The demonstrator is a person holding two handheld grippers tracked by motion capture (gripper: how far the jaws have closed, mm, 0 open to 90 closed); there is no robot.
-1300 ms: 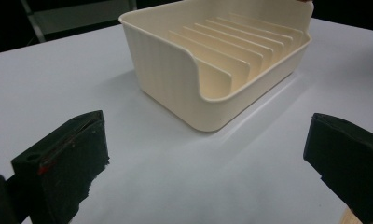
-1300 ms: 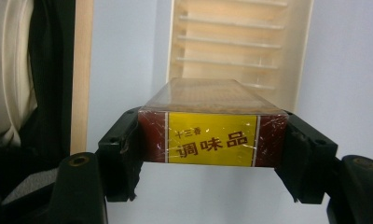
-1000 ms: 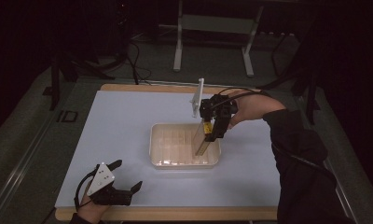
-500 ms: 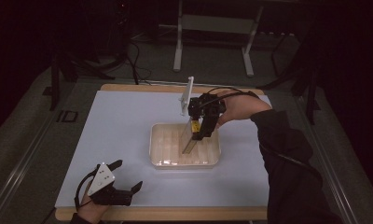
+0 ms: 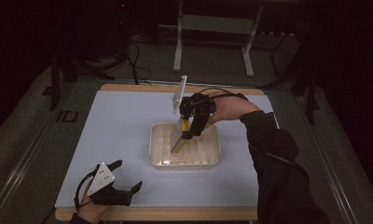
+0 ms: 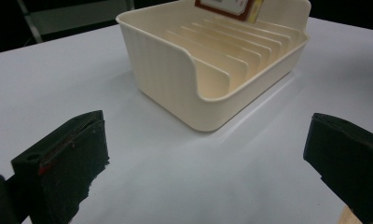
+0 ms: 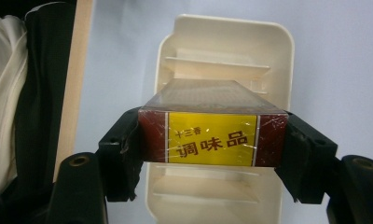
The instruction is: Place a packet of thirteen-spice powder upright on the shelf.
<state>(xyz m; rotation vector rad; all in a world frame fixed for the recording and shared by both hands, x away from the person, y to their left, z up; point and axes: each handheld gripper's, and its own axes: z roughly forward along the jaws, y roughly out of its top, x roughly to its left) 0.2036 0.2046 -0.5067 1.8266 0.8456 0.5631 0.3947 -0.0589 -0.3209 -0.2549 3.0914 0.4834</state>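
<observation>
Box held over rack

White table sheet (image 5: 119, 135), dark room. My right gripper (image 5: 190, 132) clenches a dark red, yellow-labelled, film-wrapped flat box (image 7: 212, 133), tilted over the ribbed cream plastic rack tray (image 5: 212, 158) just below it. My left gripper (image 5: 124, 182) rests released, well apart from tray.

A white-topped table (image 5: 119, 135) carries a cream slotted tray (image 5: 208, 156) near its middle.
</observation>
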